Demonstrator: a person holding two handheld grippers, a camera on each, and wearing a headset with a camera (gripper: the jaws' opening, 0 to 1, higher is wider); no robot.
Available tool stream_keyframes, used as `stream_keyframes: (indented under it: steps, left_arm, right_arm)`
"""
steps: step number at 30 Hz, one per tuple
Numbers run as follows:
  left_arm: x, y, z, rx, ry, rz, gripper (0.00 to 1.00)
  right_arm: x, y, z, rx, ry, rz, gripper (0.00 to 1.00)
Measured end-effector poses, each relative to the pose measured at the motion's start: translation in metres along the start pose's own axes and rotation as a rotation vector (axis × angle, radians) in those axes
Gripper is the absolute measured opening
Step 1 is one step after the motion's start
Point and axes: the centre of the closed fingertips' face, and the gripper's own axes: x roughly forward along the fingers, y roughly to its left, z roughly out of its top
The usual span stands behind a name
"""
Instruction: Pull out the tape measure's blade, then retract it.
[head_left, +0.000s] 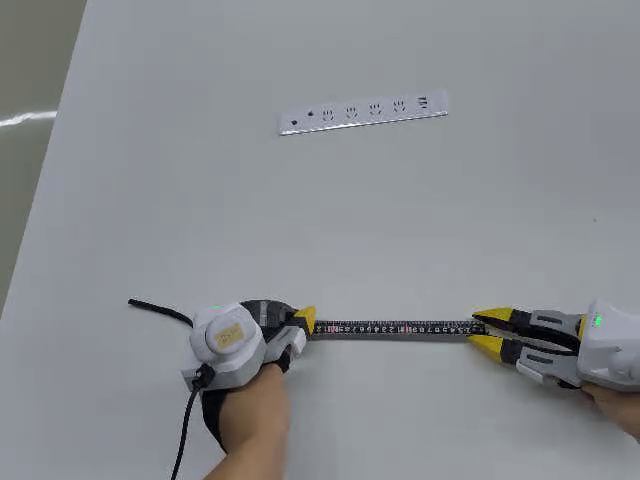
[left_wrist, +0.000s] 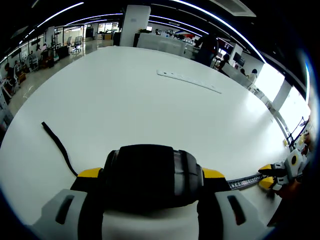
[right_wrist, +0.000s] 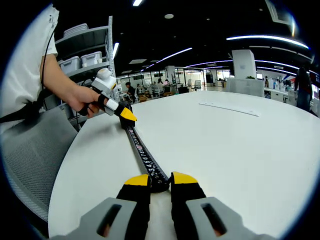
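The left gripper (head_left: 293, 335), held low in a hand at 7 o'clock on the table (head_left: 300, 220), clamps the tape measure's case (left_wrist: 152, 175), which it largely covers from above. The right gripper (head_left: 490, 330), at 4 o'clock, pinches the blade (head_left: 395, 327), hiding its tip. The blade lies flat, running 9 to 3 o'clock.

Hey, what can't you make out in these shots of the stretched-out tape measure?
Head view: the tape measure case is mostly covered by the left gripper.
Head view: numbers on the blade are too small to read.
Right gripper view: the blade's tip is hidden between the right gripper's fingers.
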Motion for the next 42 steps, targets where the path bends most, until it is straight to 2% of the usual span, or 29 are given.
stream_keyframes:
  steps: [13,29,42]
  left_arm:
    - [0.001,0.001,-0.001,0.000,-0.001,-0.002,0.74]
    - [0.000,0.000,-0.001,0.000,0.002,-0.002,0.74]
    - [-0.001,0.000,0.000,0.000,0.001,-0.002,0.74]
  right_arm:
    - [0.010,0.003,0.001,-0.006,-0.002,0.022,0.13]
    - [0.038,0.015,0.007,-0.021,0.001,0.074,0.13]
    - [0.056,0.022,0.010,-0.030,0.000,0.085,0.13]
